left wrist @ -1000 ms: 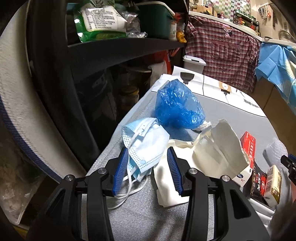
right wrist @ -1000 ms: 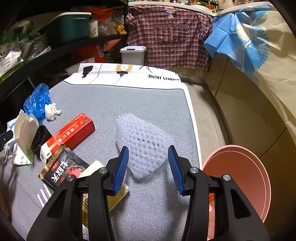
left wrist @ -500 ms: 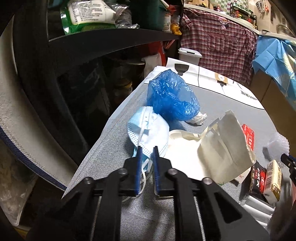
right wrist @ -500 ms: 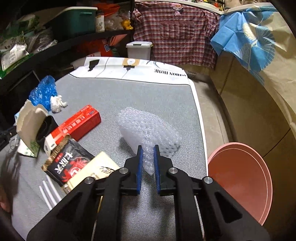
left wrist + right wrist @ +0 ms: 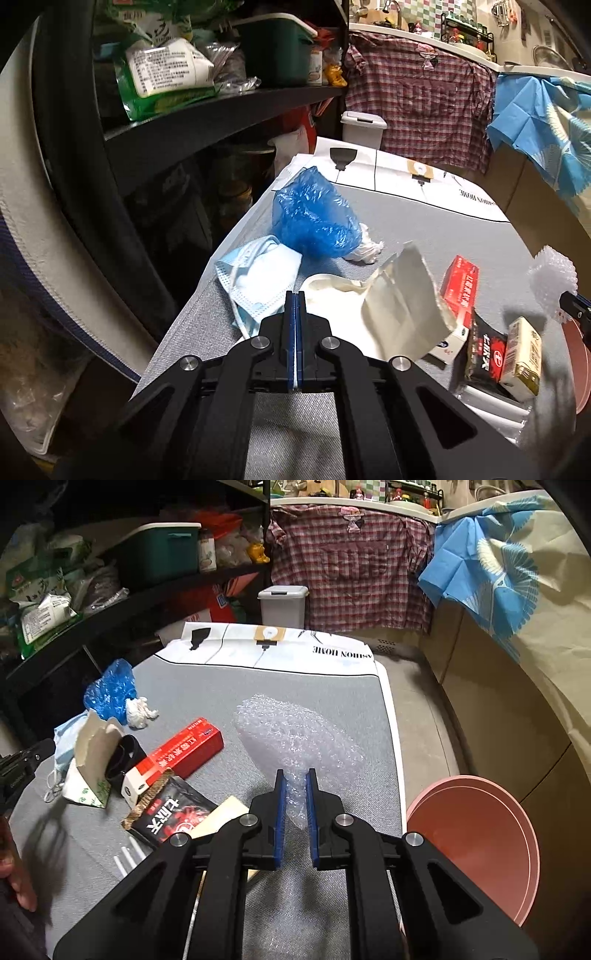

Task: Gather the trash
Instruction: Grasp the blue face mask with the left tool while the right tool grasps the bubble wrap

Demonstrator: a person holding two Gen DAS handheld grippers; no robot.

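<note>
My left gripper is shut on the near edge of a light-blue face mask, and a thin white sliver shows between the pads. The mask lies at the left edge of the grey mat, beside a blue plastic bag. In the right wrist view my right gripper is shut on a crumpled sheet of clear bubble wrap, pinched at its near end and raised off the mat. The left wrist view shows the same bubble wrap at the far right.
Between the two grippers lie a cream paper bag, a white tissue wad, a red box, a black snack packet and white sticks. A pink basin sits off the mat's right edge. Dark shelves stand left.
Both grippers went from open to shut, the left on the face mask and the right on the bubble wrap. Both then rose a little, and the bubble wrap came up with the right one.
</note>
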